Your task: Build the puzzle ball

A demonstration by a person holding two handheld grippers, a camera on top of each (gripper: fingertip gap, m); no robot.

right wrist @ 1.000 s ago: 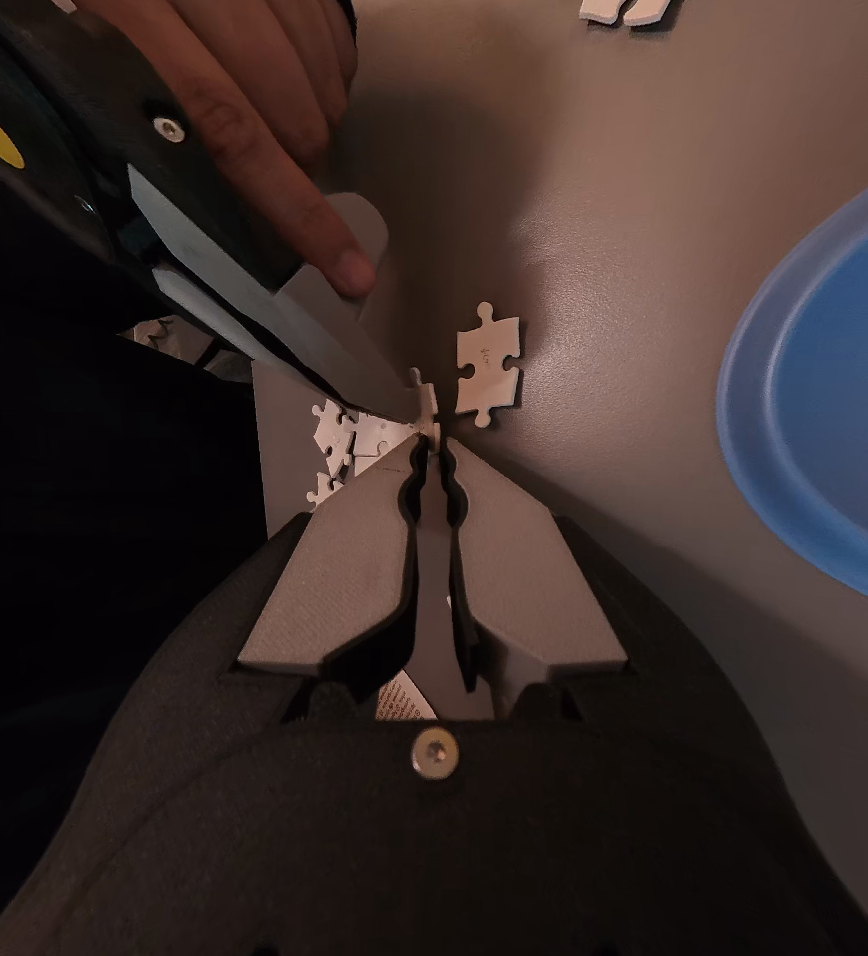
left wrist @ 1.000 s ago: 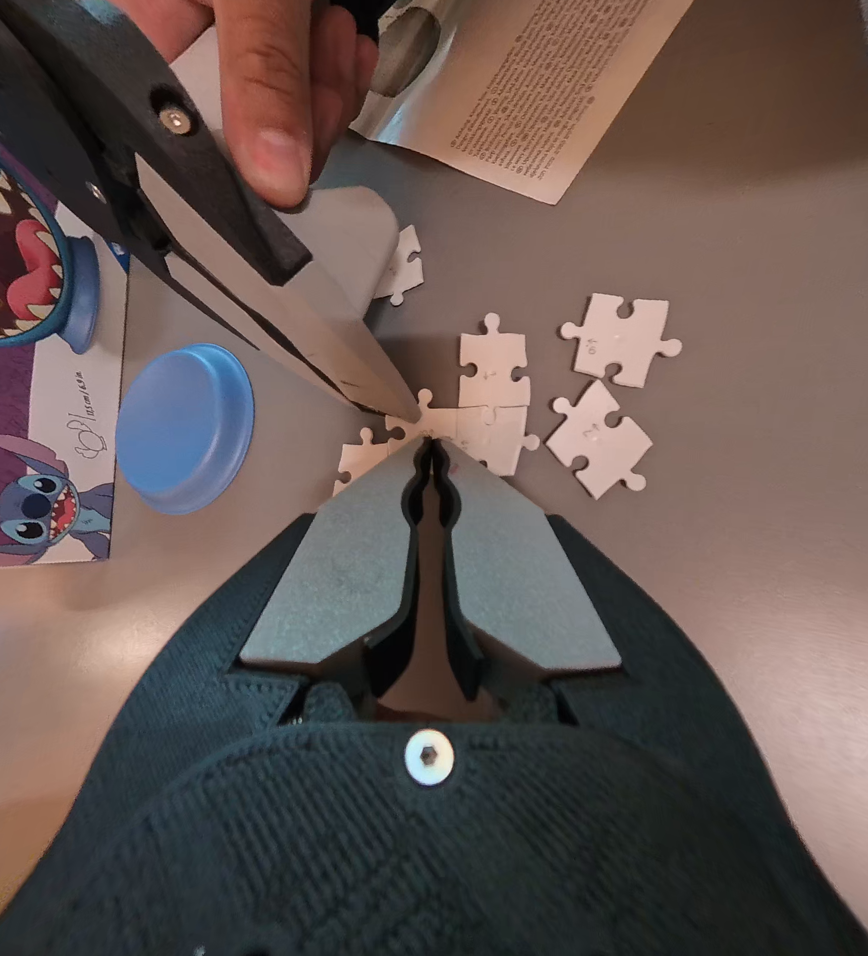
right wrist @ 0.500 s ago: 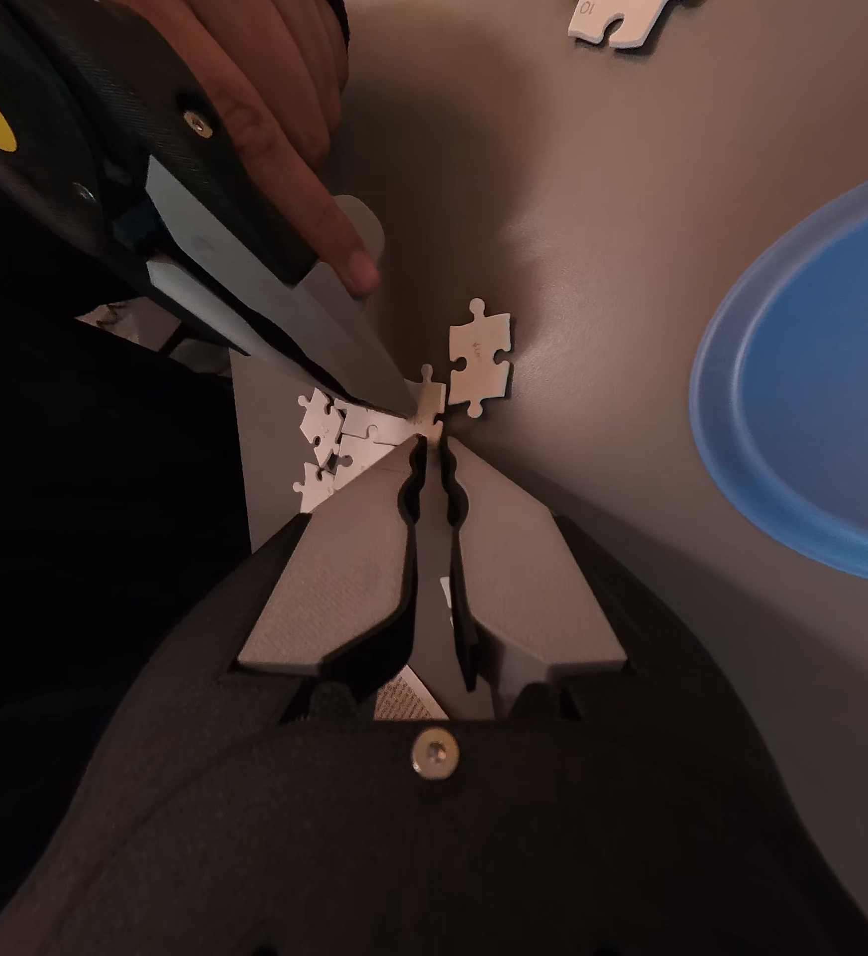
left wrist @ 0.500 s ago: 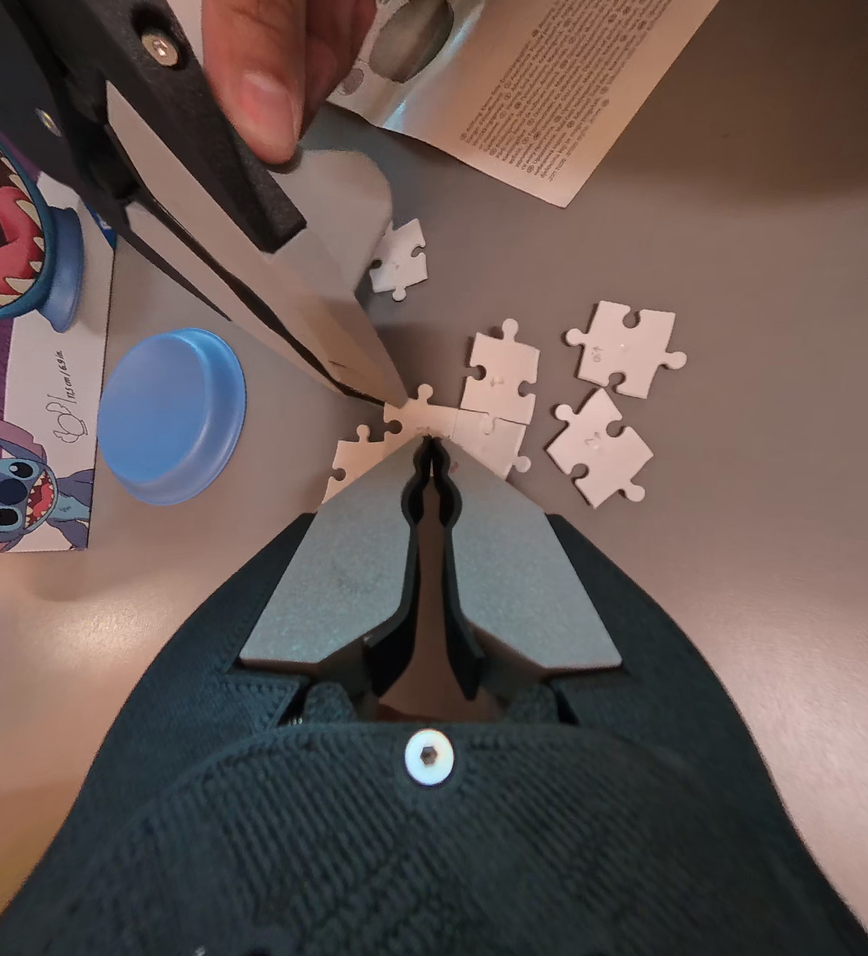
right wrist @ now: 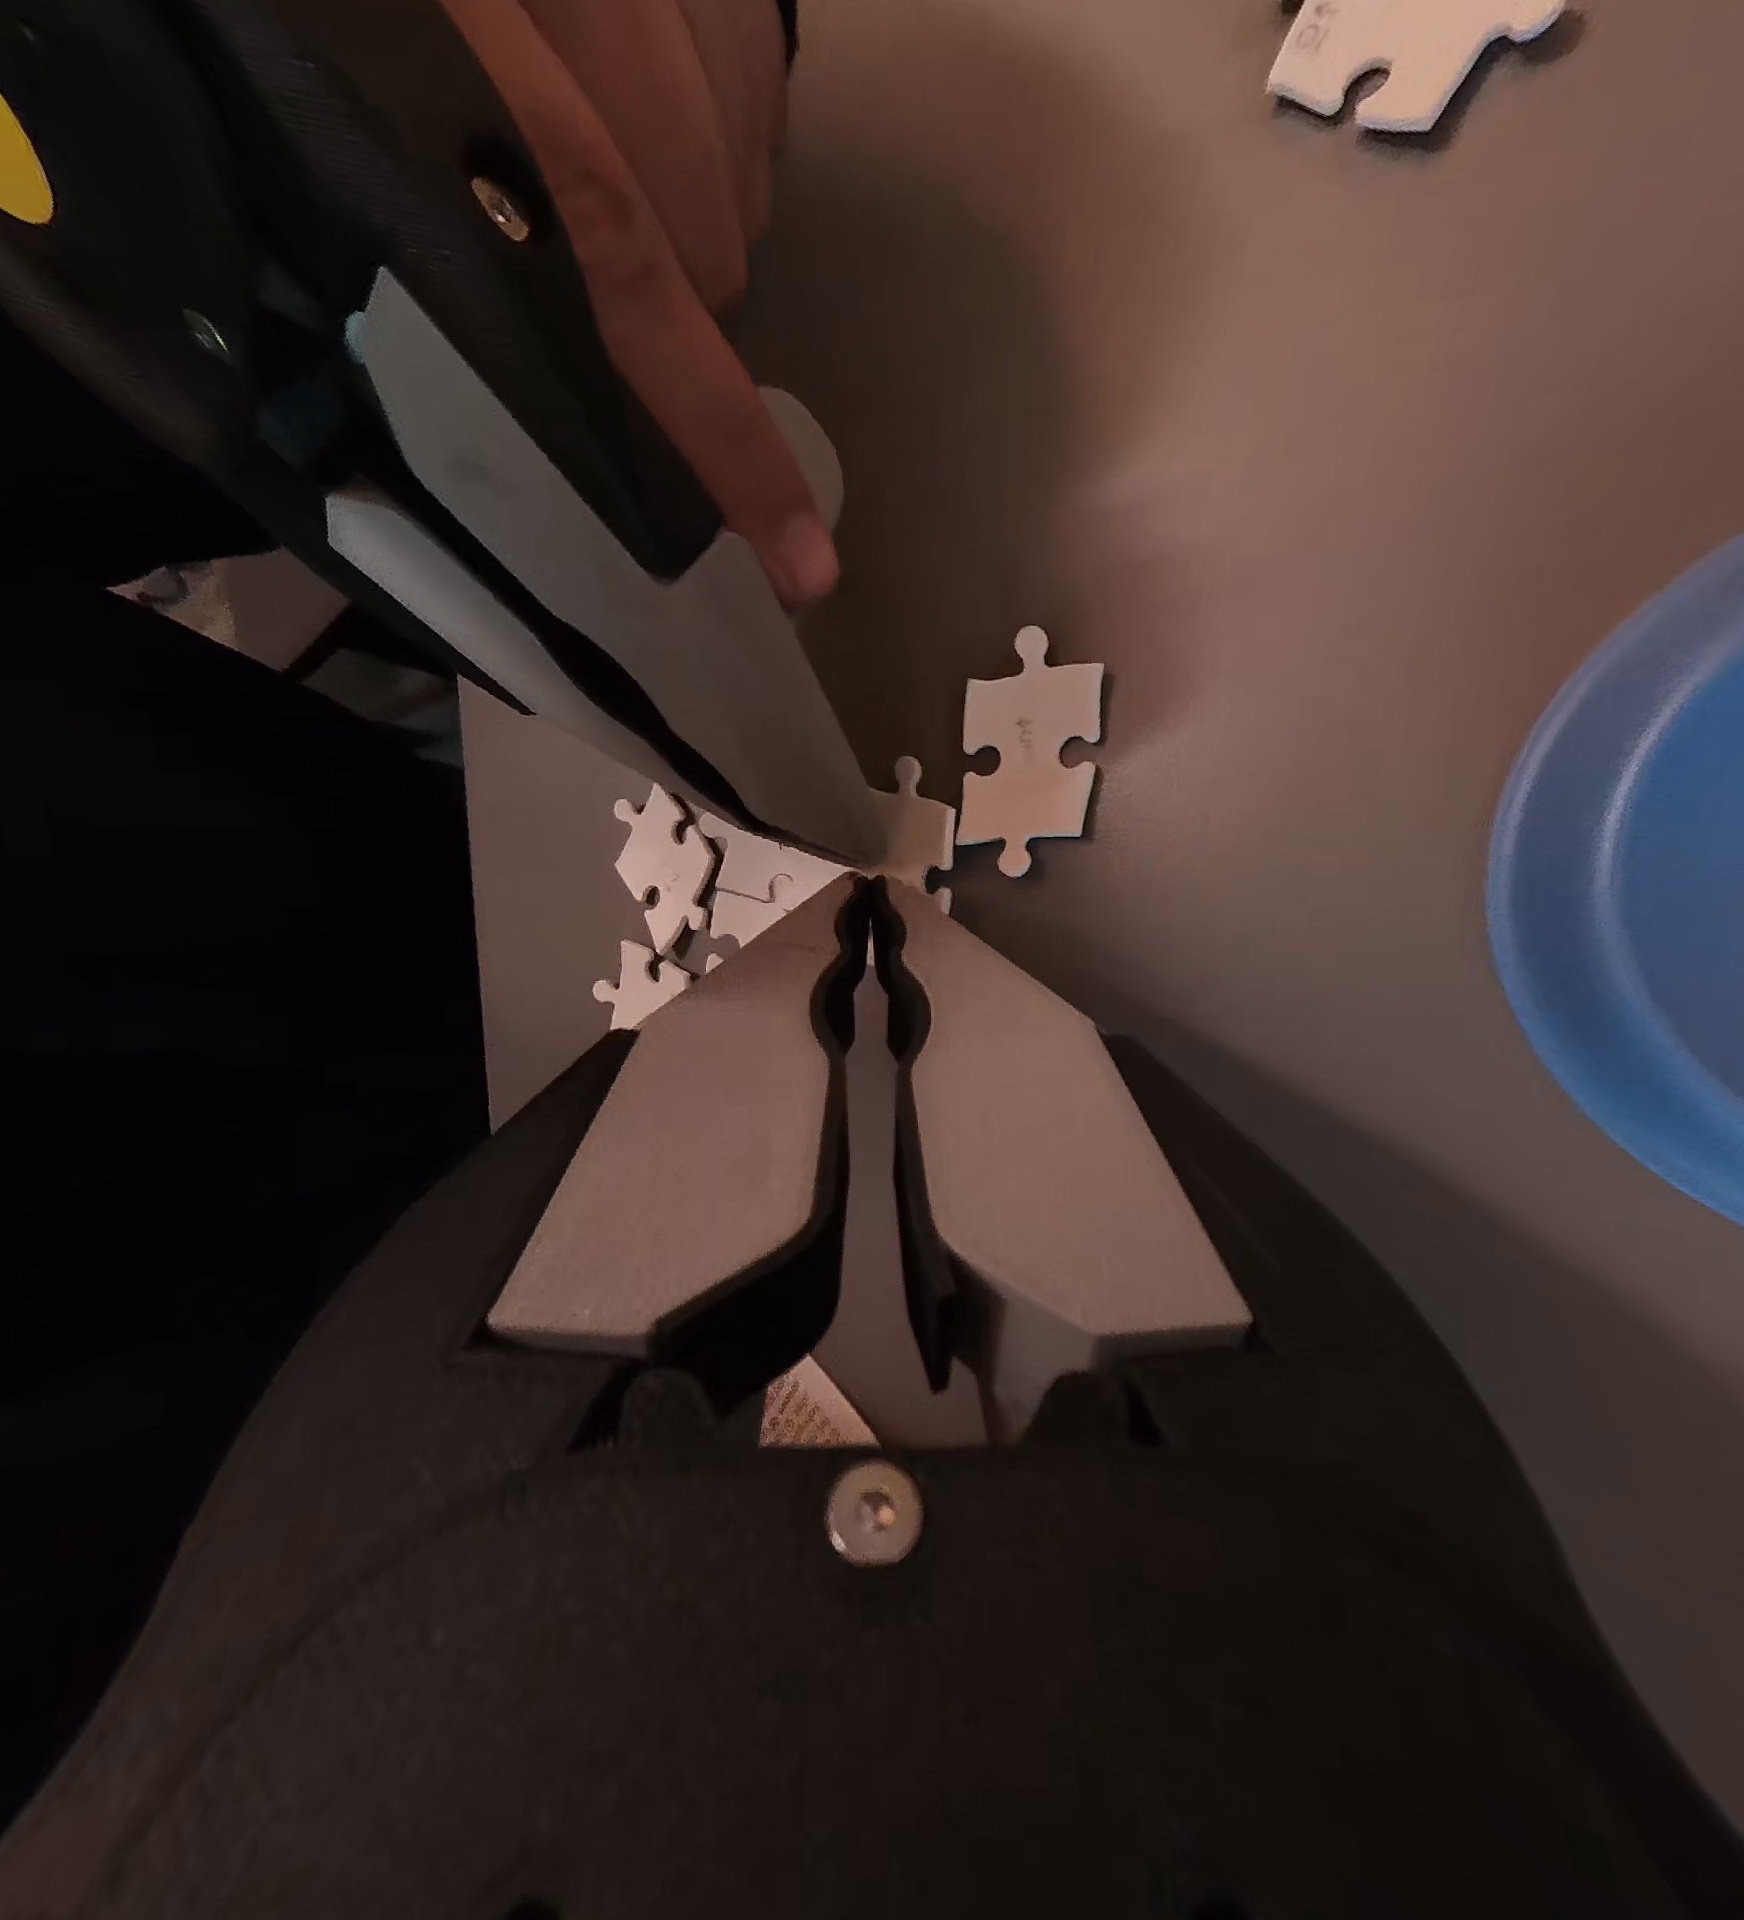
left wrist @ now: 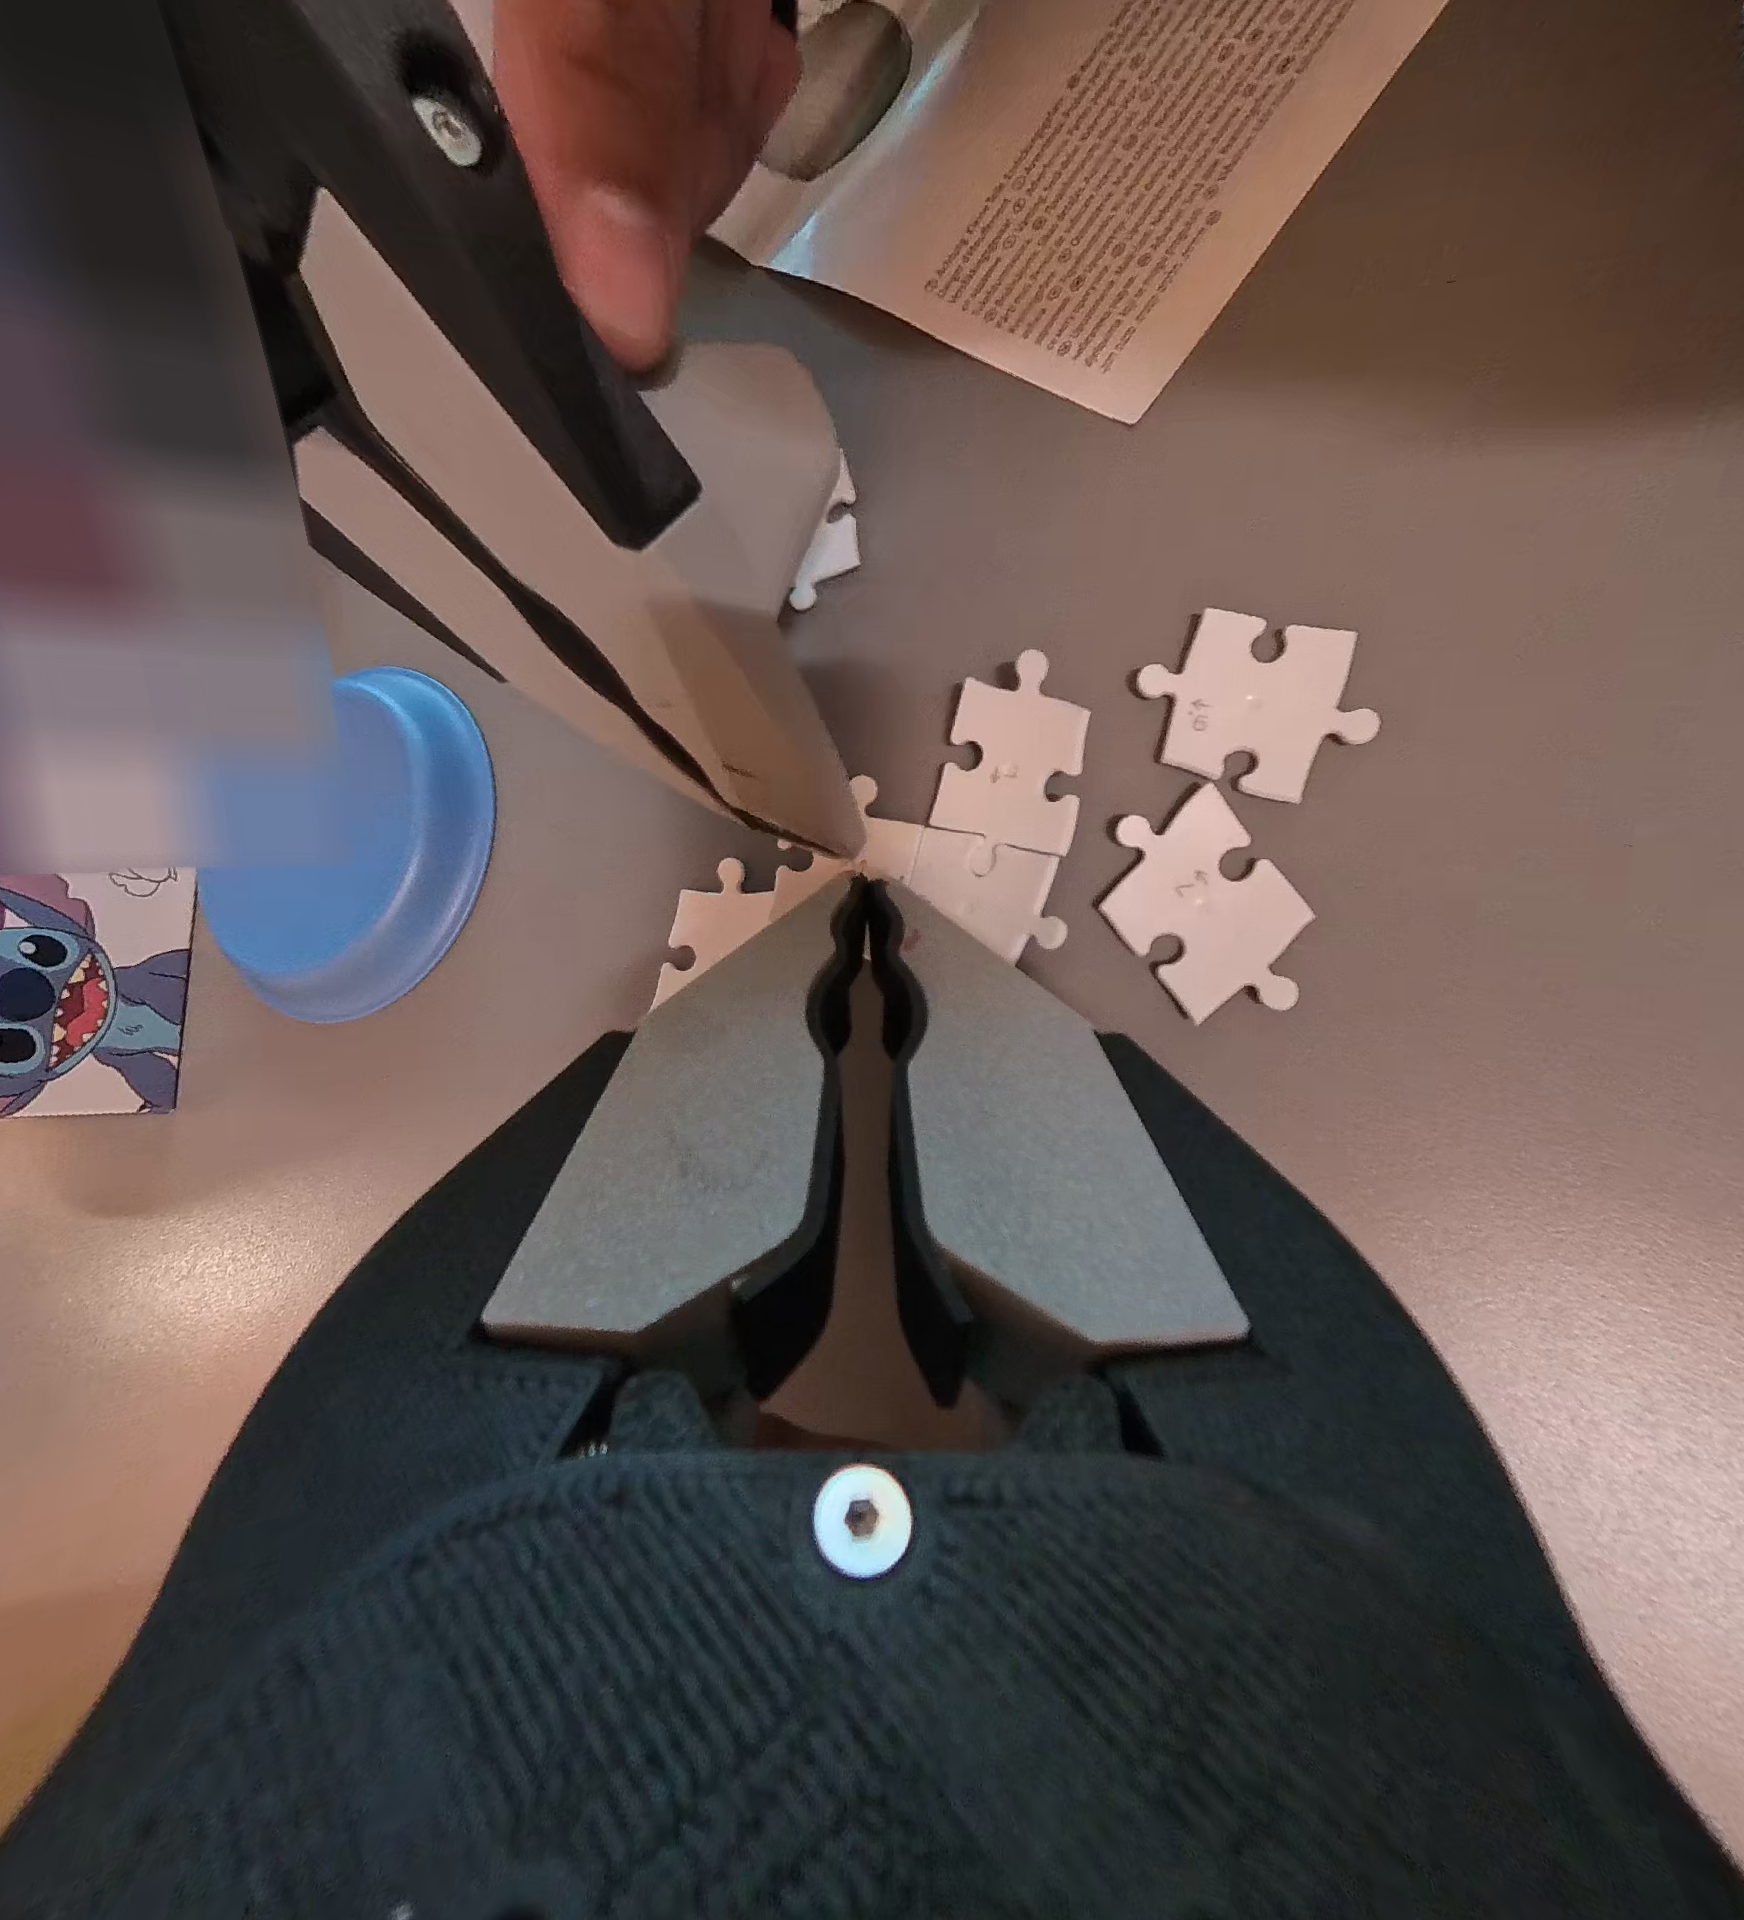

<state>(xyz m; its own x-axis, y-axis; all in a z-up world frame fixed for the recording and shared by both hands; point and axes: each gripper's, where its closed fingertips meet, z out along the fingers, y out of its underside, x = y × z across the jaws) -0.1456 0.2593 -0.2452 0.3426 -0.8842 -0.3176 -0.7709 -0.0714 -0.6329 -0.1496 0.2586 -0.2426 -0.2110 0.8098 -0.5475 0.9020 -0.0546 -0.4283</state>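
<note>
Your left gripper (left wrist: 866, 883) is pinched shut on the joined white puzzle pieces (left wrist: 993, 873), held above the grey table (left wrist: 1470, 1143). Your right gripper (right wrist: 866, 878) comes in from the upper left of the left wrist view, closed on a single piece (right wrist: 918, 826) at the cluster's edge, tip to tip with the left. Just right lie two loose pieces (left wrist: 1206, 904), (left wrist: 1257, 717). Left sits a blue round stand (left wrist: 369, 862) beside a cartoon picture card (left wrist: 47, 997). Farther off, a printed instruction sheet (left wrist: 1107, 177); another loose piece (right wrist: 1029, 753) near the tips.
</note>
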